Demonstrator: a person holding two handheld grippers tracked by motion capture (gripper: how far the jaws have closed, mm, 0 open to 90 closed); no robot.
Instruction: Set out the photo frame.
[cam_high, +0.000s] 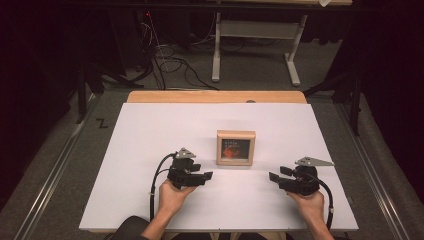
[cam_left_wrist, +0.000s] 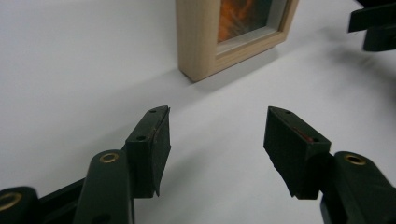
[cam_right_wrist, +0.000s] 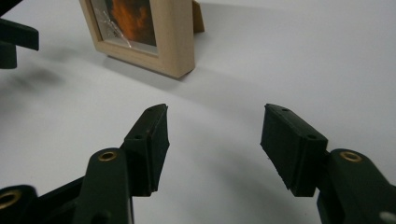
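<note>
A small wooden picture frame (cam_high: 235, 147) with a dark orange picture stands upright near the middle of the white table top (cam_high: 150, 130). My left gripper (cam_high: 205, 176) rests in a hand to the frame's lower left, pointing right, open and empty. My right gripper (cam_high: 273, 177) sits to the frame's lower right, pointing left, open with nothing between its fingers. The left gripper view has the frame's corner (cam_left_wrist: 205, 51) beyond the spread fingertips (cam_left_wrist: 156, 135). In the right gripper view the frame (cam_right_wrist: 163, 42) stands ahead and left of the open gripper (cam_right_wrist: 215, 126).
The white board lies on a wooden table (cam_high: 215, 96) whose far edge shows behind it. Beyond are cables on the floor (cam_high: 170, 62) and a white table stand (cam_high: 255, 47). Bare white surface surrounds the frame on all sides.
</note>
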